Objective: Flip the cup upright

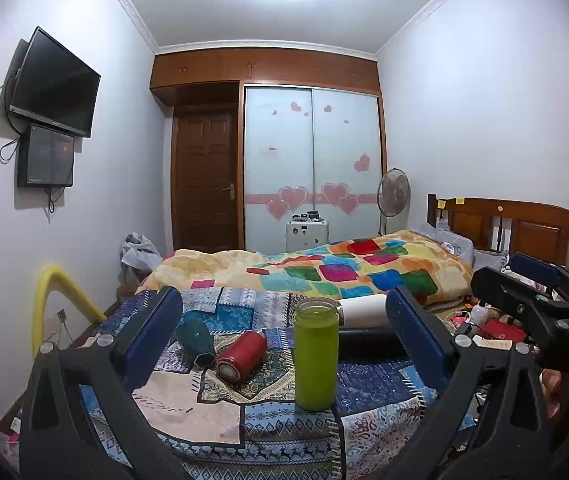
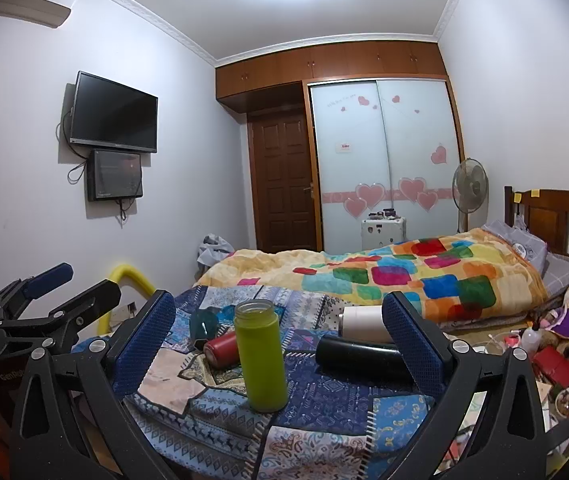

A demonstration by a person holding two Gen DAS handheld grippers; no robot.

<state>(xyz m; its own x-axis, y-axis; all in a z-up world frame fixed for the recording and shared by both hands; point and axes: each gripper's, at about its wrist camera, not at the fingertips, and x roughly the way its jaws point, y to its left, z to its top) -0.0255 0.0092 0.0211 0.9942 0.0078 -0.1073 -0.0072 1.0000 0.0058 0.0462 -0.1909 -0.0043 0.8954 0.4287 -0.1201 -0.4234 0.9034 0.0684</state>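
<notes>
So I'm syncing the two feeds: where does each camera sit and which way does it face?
Left wrist: on the left gripper, facing the green cup upright on the patchwork cloth; own blue fingers show, right gripper at right.
Right wrist: on the right gripper, facing the same cup; left gripper at left.
Shared: green cup, red cup lying down, bed.

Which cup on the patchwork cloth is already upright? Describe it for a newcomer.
On the patchwork cloth before the bed, between both open grippers, stands a lime-green cup. It alone is upright, mouth open; the red, teal, black and white cups lie sideways.
</notes>
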